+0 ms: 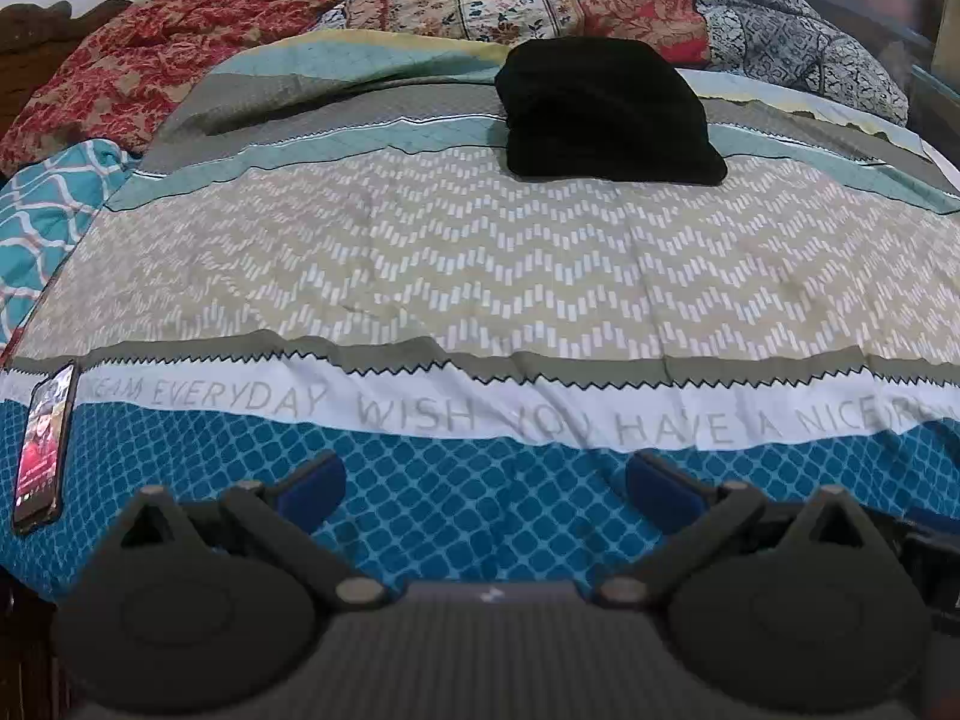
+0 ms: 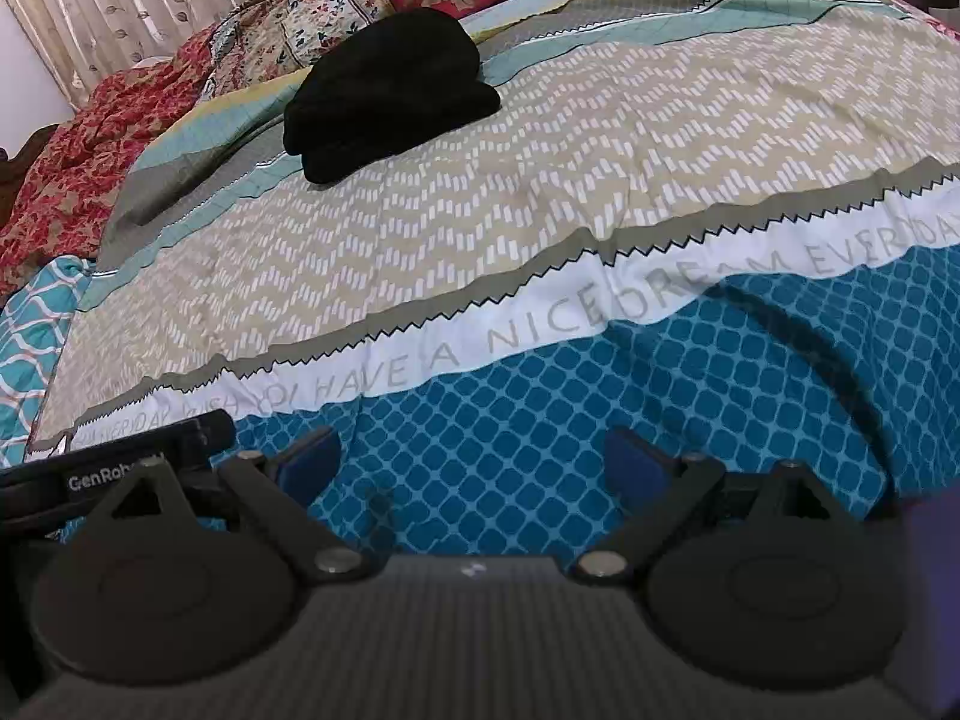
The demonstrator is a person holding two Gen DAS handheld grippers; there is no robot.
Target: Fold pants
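Observation:
Black pants (image 1: 606,114) lie folded into a compact bundle on the far part of the bed, on the grey and teal stripes of the bedspread (image 1: 480,264). In the right wrist view the pants (image 2: 390,90) sit at the upper left. My left gripper (image 1: 486,486) is open and empty, low over the blue patterned strip near the bed's front edge, far from the pants. My right gripper (image 2: 474,462) is open and empty over the same blue strip. The left gripper's body (image 2: 120,462) shows at the left edge of the right wrist view.
A phone (image 1: 45,450) with a lit screen lies at the left front edge of the bed. Crumpled red floral and patchwork quilts (image 1: 420,0) are heaped along the far side. A curtain (image 2: 90,6) hangs behind the bed.

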